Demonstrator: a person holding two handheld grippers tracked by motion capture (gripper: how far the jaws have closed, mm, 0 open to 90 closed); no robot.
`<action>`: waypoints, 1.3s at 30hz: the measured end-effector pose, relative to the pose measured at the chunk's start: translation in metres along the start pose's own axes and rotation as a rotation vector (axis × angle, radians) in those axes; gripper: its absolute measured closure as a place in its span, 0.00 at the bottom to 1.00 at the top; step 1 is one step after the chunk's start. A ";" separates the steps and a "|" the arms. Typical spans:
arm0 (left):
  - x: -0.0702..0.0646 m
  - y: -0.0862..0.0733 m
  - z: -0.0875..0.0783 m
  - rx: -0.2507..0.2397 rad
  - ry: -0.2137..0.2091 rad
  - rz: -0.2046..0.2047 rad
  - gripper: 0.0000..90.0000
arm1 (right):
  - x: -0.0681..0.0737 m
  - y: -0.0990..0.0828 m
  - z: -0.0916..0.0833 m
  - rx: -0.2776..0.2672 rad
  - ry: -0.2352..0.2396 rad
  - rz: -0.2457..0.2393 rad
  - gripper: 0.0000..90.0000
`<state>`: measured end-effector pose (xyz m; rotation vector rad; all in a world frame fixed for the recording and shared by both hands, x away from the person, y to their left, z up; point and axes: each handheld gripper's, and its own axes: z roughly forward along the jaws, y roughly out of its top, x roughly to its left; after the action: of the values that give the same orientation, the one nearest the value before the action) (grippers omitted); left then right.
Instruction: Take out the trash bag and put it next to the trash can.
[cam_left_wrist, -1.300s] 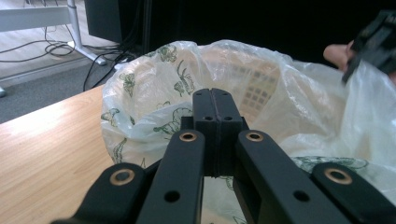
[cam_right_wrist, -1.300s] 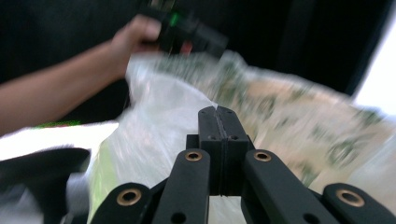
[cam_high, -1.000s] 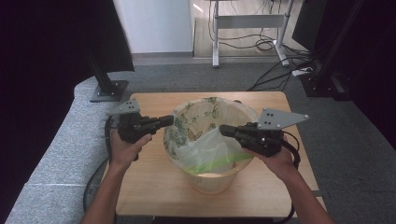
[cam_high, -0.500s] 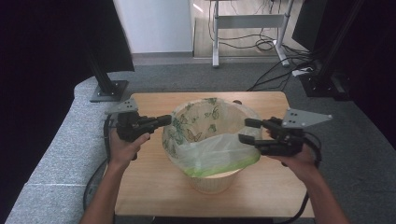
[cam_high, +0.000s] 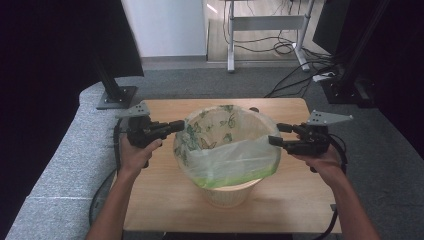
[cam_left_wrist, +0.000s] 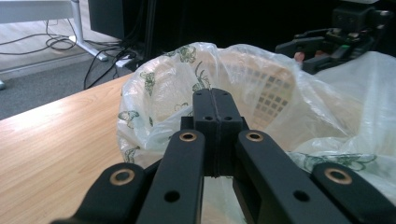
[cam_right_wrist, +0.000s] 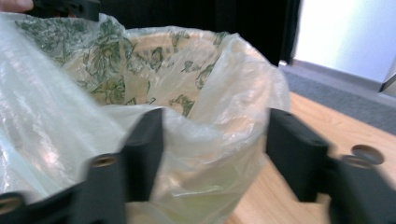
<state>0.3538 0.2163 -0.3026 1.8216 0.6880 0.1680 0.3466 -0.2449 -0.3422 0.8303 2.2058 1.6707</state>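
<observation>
Centred on the bench (cam_high: 165, 200): a pale basket (cam_high: 231, 196), upright, long axis vertical, mouth facing straight up. Half-dressed with a thin butterfly-print bag (cam_high: 225, 157), mouth likewise upward, its far edge standing high above the rim, its near side sagging in a loose greenish fold over the front. Judged as a liner being spread and fitted, hence a hold wanted on each side of the mouth.

At the bag's left edge: the left gripper (cam_high: 175, 126), level, aimed across the bench toward the basket, pressed together at the film. Impossible to tell whether any film is actually caught between the pads. Probably placed there to anchor that side while the other is worked.

At the bag's right edge: the right gripper (cam_high: 276, 134), also level and aimed inward, spread, jaws just now easing a little closer. Loose film bulging between them in the right gripper view, not yet pressed. Presumably lined up for a fresh bite on the rim.
</observation>
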 end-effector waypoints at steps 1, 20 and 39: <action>0.000 0.000 -0.001 -0.002 0.000 0.000 1.00 | 0.001 0.001 0.003 0.008 -0.002 -0.013 0.66; 0.001 0.014 -0.006 -0.022 -0.003 0.022 1.00 | 0.017 0.047 0.010 -0.088 -0.098 -0.068 0.99; 0.004 0.031 -0.009 -0.046 -0.002 0.039 1.00 | 0.024 0.076 0.038 -0.150 -0.116 -0.136 0.99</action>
<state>0.3646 0.2197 -0.2725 1.7918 0.6429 0.2065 0.3691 -0.1872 -0.2790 0.7034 1.9861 1.6550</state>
